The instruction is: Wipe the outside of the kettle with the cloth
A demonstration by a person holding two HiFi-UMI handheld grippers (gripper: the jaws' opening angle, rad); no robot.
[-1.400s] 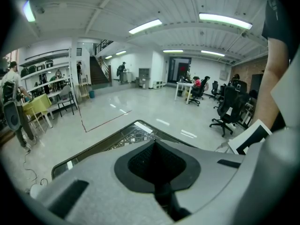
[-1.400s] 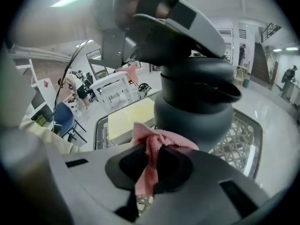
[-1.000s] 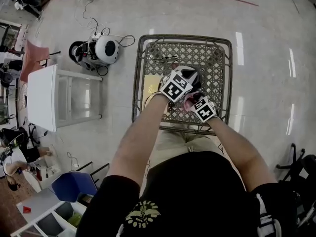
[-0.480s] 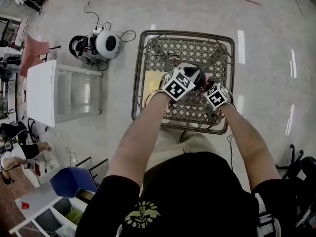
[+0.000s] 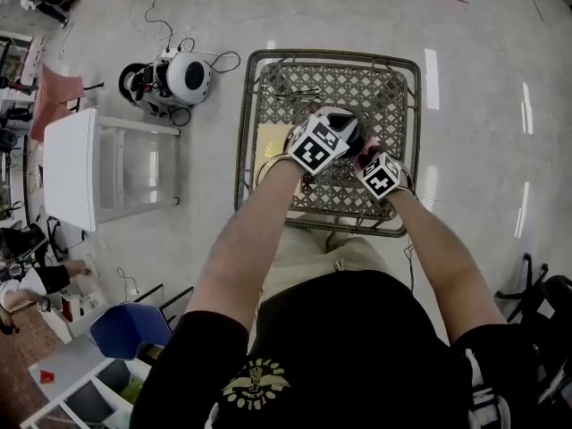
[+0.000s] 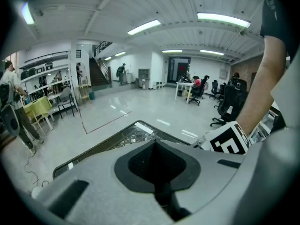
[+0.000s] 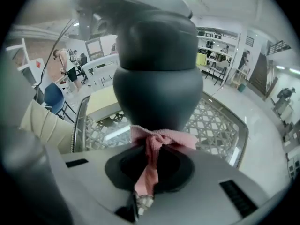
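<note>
A dark kettle (image 5: 349, 130) stands on the lattice-top table (image 5: 268, 79); in the right gripper view the kettle (image 7: 157, 69) fills the middle. My right gripper (image 5: 371, 161) is shut on a pink cloth (image 7: 152, 144), and the bunched cloth presses against the kettle's lower body on its near right side. The cloth (image 5: 367, 153) shows as a pink scrap beside the marker cube. My left gripper (image 5: 326, 139) sits over the kettle's top; its jaws are hidden in both views. The left gripper view shows only its own grey body and the right gripper's cube (image 6: 227, 142).
A yellowish sheet (image 5: 268, 146) lies on the table's left side and a small dark item (image 5: 299, 96) at its far part. On the floor to the left stand a white table (image 5: 67, 168), a round white device (image 5: 183, 79) with cables, and a blue chair (image 5: 130, 329).
My right gripper carried the cloth from the kettle's near side out to its right, then slightly back and lower. The left gripper stayed over the kettle.
</note>
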